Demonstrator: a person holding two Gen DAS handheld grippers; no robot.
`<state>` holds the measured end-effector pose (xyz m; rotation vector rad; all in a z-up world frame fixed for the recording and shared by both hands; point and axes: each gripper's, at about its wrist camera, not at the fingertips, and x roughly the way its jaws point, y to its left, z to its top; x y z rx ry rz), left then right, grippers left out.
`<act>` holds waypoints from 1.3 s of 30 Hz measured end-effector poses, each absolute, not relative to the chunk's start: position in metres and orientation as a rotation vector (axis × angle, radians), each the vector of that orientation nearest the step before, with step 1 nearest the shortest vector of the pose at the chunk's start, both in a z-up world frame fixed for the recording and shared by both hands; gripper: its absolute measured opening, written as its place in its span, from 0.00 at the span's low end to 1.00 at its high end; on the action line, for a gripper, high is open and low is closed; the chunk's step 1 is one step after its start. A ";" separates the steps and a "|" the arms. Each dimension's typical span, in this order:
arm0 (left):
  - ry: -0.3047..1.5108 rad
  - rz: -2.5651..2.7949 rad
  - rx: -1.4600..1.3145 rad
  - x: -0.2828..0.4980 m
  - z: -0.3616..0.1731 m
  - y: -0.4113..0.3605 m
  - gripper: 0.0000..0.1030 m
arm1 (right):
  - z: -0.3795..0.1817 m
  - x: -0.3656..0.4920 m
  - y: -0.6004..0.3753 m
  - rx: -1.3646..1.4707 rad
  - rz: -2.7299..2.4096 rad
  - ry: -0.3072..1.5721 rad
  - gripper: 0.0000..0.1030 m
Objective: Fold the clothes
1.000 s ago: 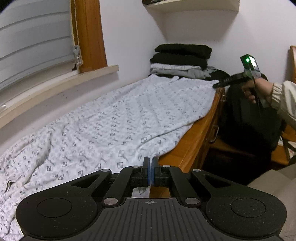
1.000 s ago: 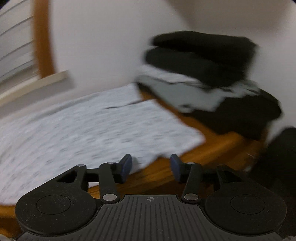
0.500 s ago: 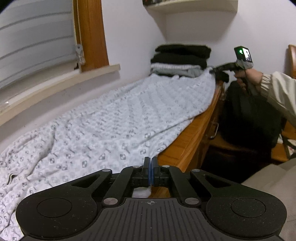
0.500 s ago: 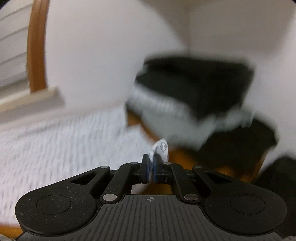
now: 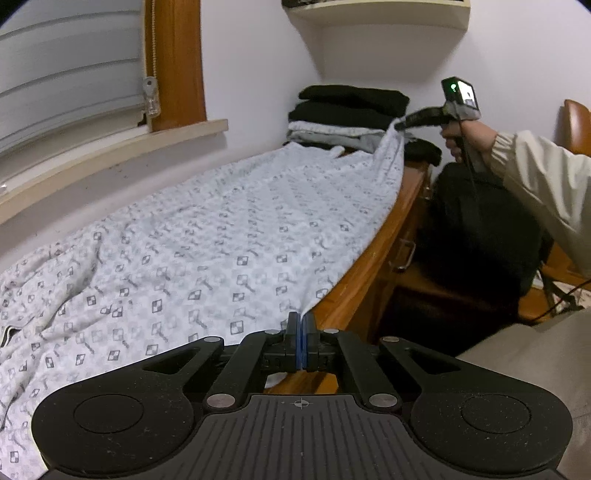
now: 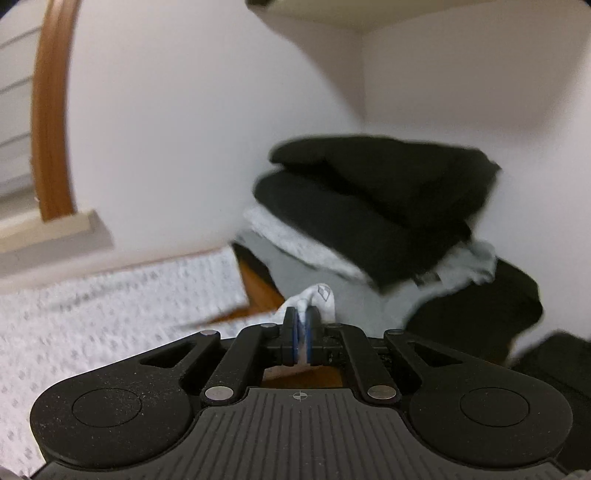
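Your left gripper (image 5: 302,334) was closed on the near corner of the patterned garment (image 5: 207,243), jaws pressed flat together with the cloth edge pinched between the blue pads, at the near edge of the wooden counter (image 5: 373,266).

Your right gripper (image 6: 302,332) was likewise clamped narrow on the far corner of the same garment, a small tuft of white printed fabric (image 6: 316,297) poking up past the pads. In the left wrist view that gripper (image 5: 400,123) sat raised above the counter's far end, and the corner it held was lifted so the cloth rose in a taut ridge toward it. Your right hand (image 5: 467,138) gripped the handle, a pale sleeve (image 5: 543,184) behind it.

The garment lay spread lengthwise along the counter beside the window sill (image 5: 110,162), smooth across the middle, rumpled at the near left end.

Just beyond the right gripper stood a stack of folded clothes (image 6: 373,206): two black items on top, grey and white pieces beneath, another dark piece at the base on the right. The right wrist view was motion-blurred, so finer detail could not be read. A wall shelf (image 5: 376,14) hung above the stack.
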<state>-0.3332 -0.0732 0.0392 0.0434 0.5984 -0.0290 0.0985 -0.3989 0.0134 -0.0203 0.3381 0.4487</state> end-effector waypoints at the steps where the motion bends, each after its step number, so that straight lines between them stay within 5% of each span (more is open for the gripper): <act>1: 0.596 -0.024 0.037 -0.335 0.040 -0.072 0.01 | 0.021 0.096 -0.397 -0.012 0.461 0.296 0.05; 6: 0.584 0.003 0.006 -0.341 0.045 -0.067 0.03 | 0.044 0.094 -0.399 -0.019 0.395 0.241 0.06; 10: 0.570 0.059 -0.017 -0.359 0.050 -0.060 0.16 | 0.021 0.098 -0.409 -0.108 0.267 0.361 0.29; 17: 0.530 0.305 -0.107 -0.431 0.058 -0.021 0.31 | 0.007 0.056 -0.380 -0.159 0.480 0.331 0.50; 20: 0.532 0.435 -0.152 -0.470 0.057 -0.005 0.41 | -0.008 0.038 -0.346 -0.179 0.641 0.366 0.51; 27: 0.558 0.630 -0.233 -0.522 0.044 0.018 0.49 | -0.045 0.027 -0.296 -0.177 0.765 0.446 0.51; 32: 0.575 0.628 -0.239 -0.520 0.040 0.022 0.46 | -0.052 0.032 -0.302 -0.170 0.755 0.451 0.60; 39: 0.640 0.664 -0.232 -0.545 0.044 0.031 0.41 | -0.047 0.027 -0.331 -0.196 0.811 0.492 0.61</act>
